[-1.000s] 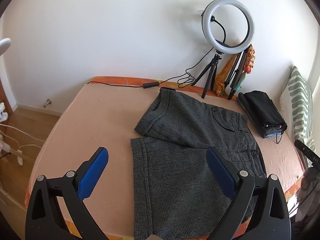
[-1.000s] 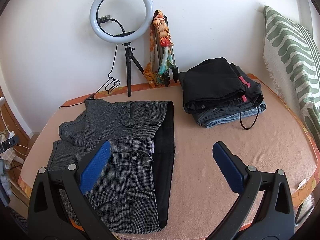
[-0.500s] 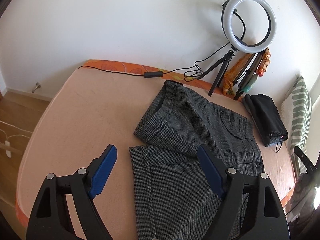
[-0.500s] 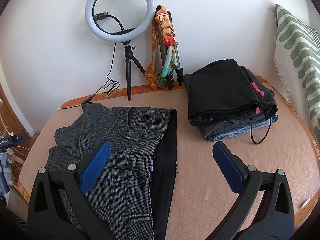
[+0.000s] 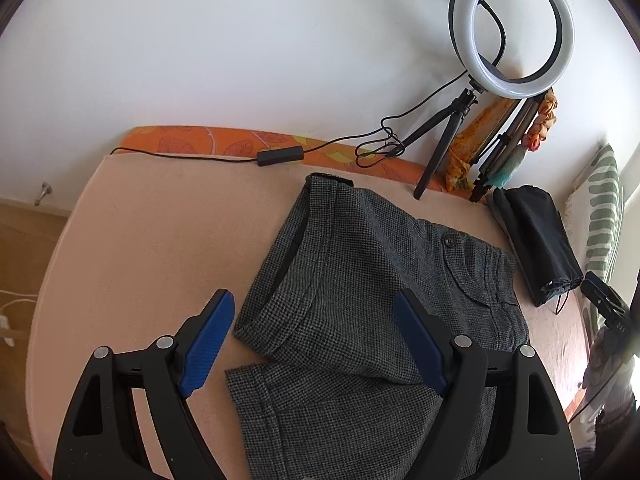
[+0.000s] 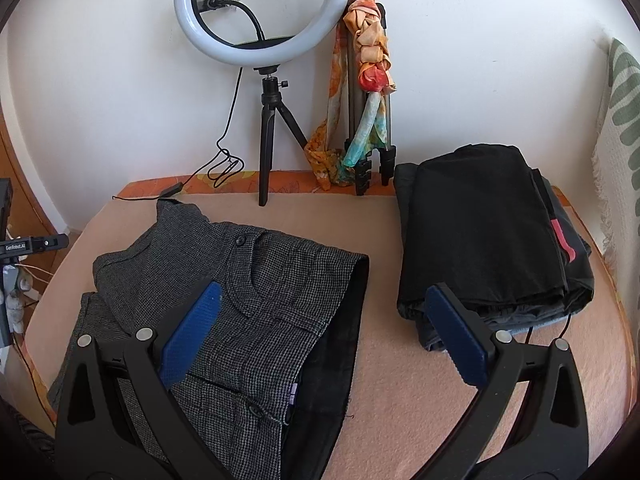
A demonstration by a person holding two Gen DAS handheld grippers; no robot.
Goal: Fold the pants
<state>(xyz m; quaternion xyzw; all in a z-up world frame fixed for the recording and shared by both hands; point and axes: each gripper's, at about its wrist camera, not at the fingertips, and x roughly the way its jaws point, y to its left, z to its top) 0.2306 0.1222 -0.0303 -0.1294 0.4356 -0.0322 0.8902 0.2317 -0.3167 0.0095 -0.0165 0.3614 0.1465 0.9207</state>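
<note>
Grey houndstooth pants are lying flat on a peach-coloured blanket covering a bed, one leg folded across the other so that its hem is resting over the lower leg. In the right wrist view the same pants are showing a buttoned back pocket and a strip of dark lining along the waist edge. The left gripper is hovering over the folded leg's hem with its blue-padded jaws spread wide, having just been closing a little, with only the cloth lying below and between them and nothing pinched. The right gripper is hanging above the waist end of the pants, its jaws likewise spread and gripping nothing. Just beside the pants, toward the pillow, a stack of folded dark clothes is sitting on the blanket. A ring light on a small black tripod is standing at the back edge of the bed against the white wall, its cable trailing along the orange mattress border. A folded stand wrapped in a colourful scarf is leaning next to it. A green-patterned pillow is propped at the far side.
</note>
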